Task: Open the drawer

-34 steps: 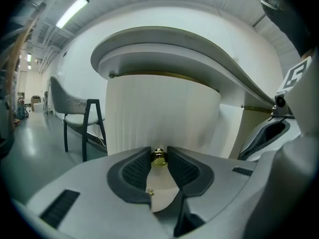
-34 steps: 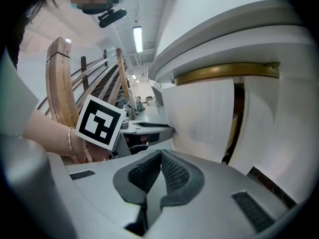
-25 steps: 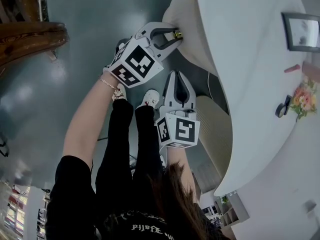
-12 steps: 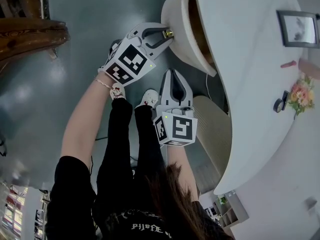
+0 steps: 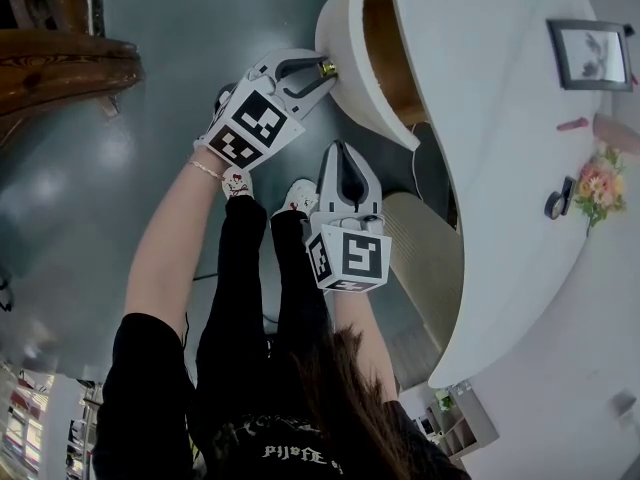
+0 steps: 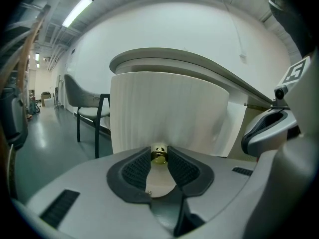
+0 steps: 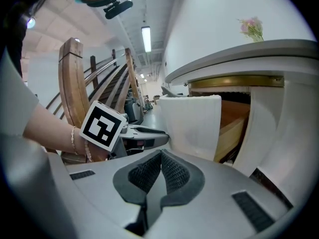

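Note:
The white curved drawer front (image 5: 352, 58) (image 6: 164, 111) stands pulled out from the white desk (image 5: 500, 168), with its wooden inside (image 5: 385, 53) (image 7: 234, 121) showing. A small brass knob (image 5: 327, 69) (image 6: 159, 155) sits on the front. My left gripper (image 5: 320, 70) (image 6: 159, 158) is shut on the brass knob, a dark pad on each side of it. My right gripper (image 5: 343, 151) (image 7: 160, 158) hangs below the drawer, jaws shut with nothing between them, apart from the drawer front (image 7: 192, 123).
On the desk top stand a picture frame (image 5: 590, 53), flowers (image 5: 605, 183) and a small dark object (image 5: 560, 205). A dark chair (image 6: 87, 108) stands left of the desk. A wooden stair rail (image 5: 60, 68) (image 7: 75, 83) is at the left. My legs and shoes (image 5: 262, 193) are on the grey floor below.
The drawer front has slid out from the desk with my left gripper on its knob, and the wooden inside now shows. The right gripper has barely moved.

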### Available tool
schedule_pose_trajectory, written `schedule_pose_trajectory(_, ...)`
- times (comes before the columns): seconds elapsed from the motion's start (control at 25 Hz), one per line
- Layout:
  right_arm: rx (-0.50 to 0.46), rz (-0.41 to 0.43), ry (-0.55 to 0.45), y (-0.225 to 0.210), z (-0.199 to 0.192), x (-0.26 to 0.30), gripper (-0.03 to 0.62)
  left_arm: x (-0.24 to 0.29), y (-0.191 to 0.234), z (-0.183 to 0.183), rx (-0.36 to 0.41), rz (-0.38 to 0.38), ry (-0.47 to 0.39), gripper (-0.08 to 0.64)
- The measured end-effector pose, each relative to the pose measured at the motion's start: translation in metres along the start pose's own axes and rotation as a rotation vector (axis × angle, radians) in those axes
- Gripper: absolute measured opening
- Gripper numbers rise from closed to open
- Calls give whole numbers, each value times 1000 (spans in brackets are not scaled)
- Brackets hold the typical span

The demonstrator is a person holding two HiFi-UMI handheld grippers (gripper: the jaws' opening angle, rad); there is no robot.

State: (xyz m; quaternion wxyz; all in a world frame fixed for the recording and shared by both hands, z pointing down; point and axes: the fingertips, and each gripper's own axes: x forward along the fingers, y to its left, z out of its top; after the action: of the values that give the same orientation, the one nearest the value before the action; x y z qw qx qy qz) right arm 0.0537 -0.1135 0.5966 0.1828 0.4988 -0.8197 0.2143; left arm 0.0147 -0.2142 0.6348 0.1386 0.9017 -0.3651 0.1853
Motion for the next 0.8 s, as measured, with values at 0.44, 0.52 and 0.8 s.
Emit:
schedule_pose_trajectory(0.44,-22,26,10,20,-2,-13,26,-25,2,-11,-29,44,33,115)
schedule_pose_trajectory(0.52,-22,23,17,20,-4,-17,26,-28,2,-12,-38,55,37,115)
schedule_pose_trajectory(0.8,-31,24,31,24,-5,-28,26,-40,3,-17,-98,87,36,115)
